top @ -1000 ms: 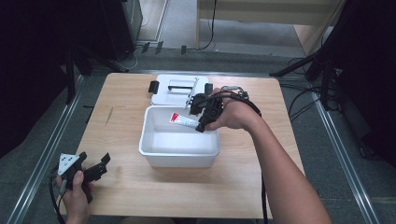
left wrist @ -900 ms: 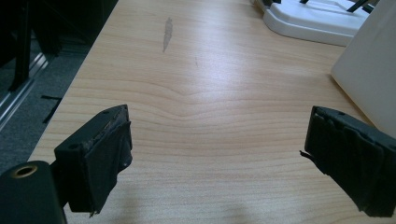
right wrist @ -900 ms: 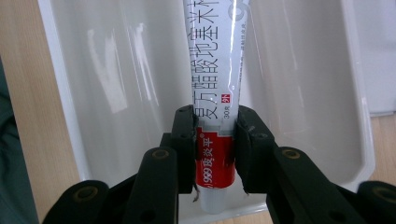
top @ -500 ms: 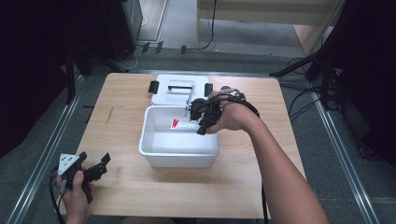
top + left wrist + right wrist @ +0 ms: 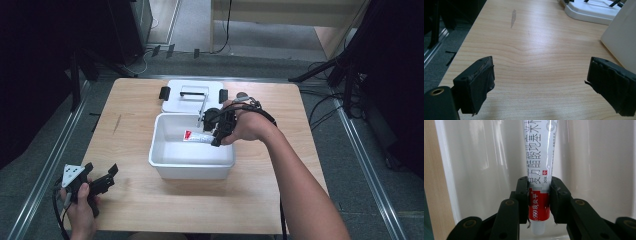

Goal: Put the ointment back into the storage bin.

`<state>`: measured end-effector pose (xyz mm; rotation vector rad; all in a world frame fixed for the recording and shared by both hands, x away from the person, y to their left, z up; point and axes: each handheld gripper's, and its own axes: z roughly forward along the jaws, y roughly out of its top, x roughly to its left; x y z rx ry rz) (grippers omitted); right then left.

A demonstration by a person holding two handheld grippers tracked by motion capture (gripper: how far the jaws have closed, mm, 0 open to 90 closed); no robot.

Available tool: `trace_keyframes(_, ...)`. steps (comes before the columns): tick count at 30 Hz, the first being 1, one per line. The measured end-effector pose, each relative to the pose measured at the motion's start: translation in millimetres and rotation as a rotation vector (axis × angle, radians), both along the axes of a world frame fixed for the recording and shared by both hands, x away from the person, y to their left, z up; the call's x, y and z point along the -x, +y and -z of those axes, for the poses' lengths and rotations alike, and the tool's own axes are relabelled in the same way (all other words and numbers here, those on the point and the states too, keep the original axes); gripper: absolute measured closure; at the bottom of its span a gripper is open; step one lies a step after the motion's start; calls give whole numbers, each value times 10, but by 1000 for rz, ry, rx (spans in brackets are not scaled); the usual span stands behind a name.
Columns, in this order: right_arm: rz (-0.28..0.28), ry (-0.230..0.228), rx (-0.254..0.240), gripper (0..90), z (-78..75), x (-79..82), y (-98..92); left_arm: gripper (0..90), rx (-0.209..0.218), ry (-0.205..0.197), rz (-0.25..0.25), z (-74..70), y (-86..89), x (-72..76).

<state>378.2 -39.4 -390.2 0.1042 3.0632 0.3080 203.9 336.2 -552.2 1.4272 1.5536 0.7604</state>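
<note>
A glossy white plastic bin (image 5: 192,162) sits on a matt, pale wood-grain table (image 5: 260,195); the tube (image 5: 540,165) looks shiny.

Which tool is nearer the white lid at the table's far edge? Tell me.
Right. The right tool, shut on the tube over the white bin, sits just in front of the lid. The left tool is open at the near left corner.

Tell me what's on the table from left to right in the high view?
Left gripper → white bin → tube → right gripper.
</note>
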Motion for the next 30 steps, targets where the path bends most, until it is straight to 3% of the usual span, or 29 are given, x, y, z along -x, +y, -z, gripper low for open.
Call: trace_keyframes(30,8,39,47,721,241,-17,19,82,5,-2,1,0,5,1)
